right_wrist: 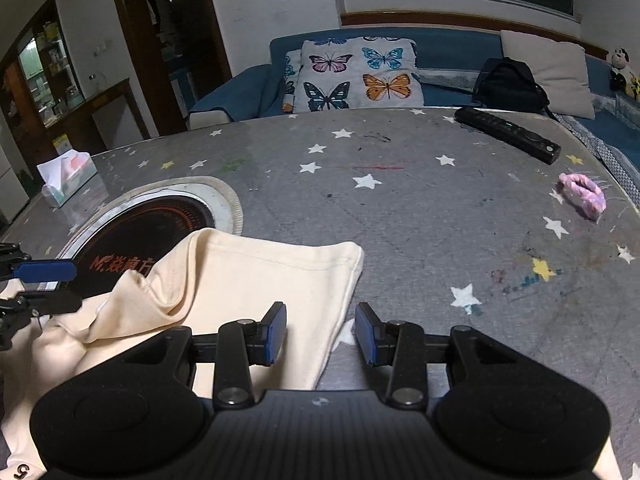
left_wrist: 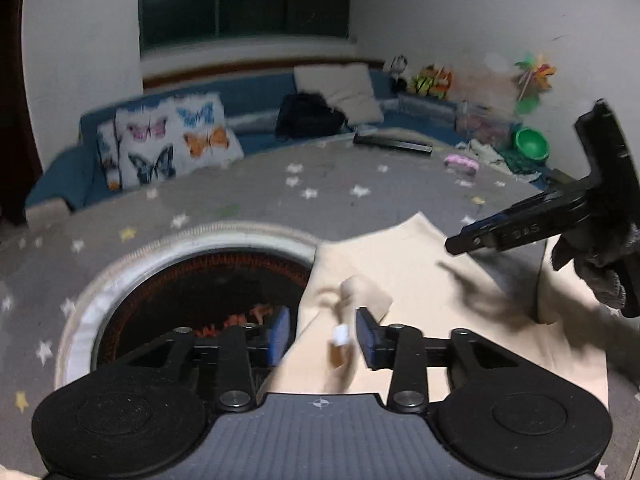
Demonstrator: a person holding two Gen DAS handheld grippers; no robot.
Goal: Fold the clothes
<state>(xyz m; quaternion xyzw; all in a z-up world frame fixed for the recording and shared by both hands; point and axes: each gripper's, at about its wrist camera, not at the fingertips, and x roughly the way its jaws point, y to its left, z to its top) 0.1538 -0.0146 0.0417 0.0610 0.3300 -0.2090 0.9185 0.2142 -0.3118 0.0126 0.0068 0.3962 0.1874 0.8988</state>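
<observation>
- My left gripper (left_wrist: 322,334) stands part open over the garment's (right_wrist: 260,276) bunched end — a tuft of cloth and a small tag rise between the pads, but the pads do not press on them.
- My right gripper (right_wrist: 320,334) is also part open and holds nothing; the garment's right edge runs under the gap between its fingers.
- The cream garment lies on the table (right_wrist: 400,200) near its front edge, half smoothed: the far hem is flat, the left side is rumpled and lapping onto the round burner (right_wrist: 160,216) set in the tabletop.
- Risk one — if I close the left now, I may pinch only the tag or a single layer, and the cloth will slip and unfold as I lift.
- Risk two: dragging leftward could pull more cloth over the burner's rim, where it may snag.
- Risk three: if the right closes at the bare edge, it may take too little cloth, and the fold will come out skewed.
- The remote (right_wrist: 508,134) and pink thing (right_wrist: 582,194) sit toward the far right edge, well apart from my work.
</observation>
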